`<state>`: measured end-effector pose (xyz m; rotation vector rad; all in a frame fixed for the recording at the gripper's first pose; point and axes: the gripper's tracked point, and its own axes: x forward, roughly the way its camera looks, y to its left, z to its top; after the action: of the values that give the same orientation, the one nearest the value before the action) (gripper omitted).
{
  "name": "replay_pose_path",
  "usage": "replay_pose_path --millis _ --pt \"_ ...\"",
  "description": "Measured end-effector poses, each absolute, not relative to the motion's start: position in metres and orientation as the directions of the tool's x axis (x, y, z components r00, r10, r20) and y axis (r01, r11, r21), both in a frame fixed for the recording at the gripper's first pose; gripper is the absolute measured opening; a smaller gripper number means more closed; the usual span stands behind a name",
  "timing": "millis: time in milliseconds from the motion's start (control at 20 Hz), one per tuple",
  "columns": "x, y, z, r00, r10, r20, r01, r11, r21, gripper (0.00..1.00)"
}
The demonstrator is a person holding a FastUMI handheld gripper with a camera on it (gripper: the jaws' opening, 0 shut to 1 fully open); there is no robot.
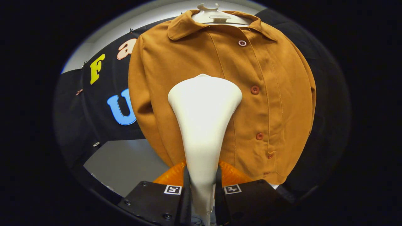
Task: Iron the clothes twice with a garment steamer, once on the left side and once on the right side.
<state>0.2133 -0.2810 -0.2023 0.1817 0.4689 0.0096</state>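
both fingers of my gripper clamp the steamer handle; its head sits against the hanging shirt, left of the buttons. i judge both passes unfinished.

The claw has two broad, flat-faced bodies side by side, each carrying a small square black-and-white marker tag near its inner top corner. Round screw heads sit along the left body's edges. Ribbed, translucent parts rise just behind both bodies.
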Motion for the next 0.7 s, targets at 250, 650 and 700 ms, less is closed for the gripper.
replay_pose_path --millis 250,650,700 --pt "0.208 -0.285 -0.238 0.858 0.044 -0.512 0.054 0.983 0.175 0.33" --pt "0.195 -0.29 -0.279 0.8 0.038 -0.599 0.086 0.98 0.178 0.33" --pt "0.192 -0.29 -0.282 0.793 0.038 -0.608 0.091 0.979 0.18 0.34"
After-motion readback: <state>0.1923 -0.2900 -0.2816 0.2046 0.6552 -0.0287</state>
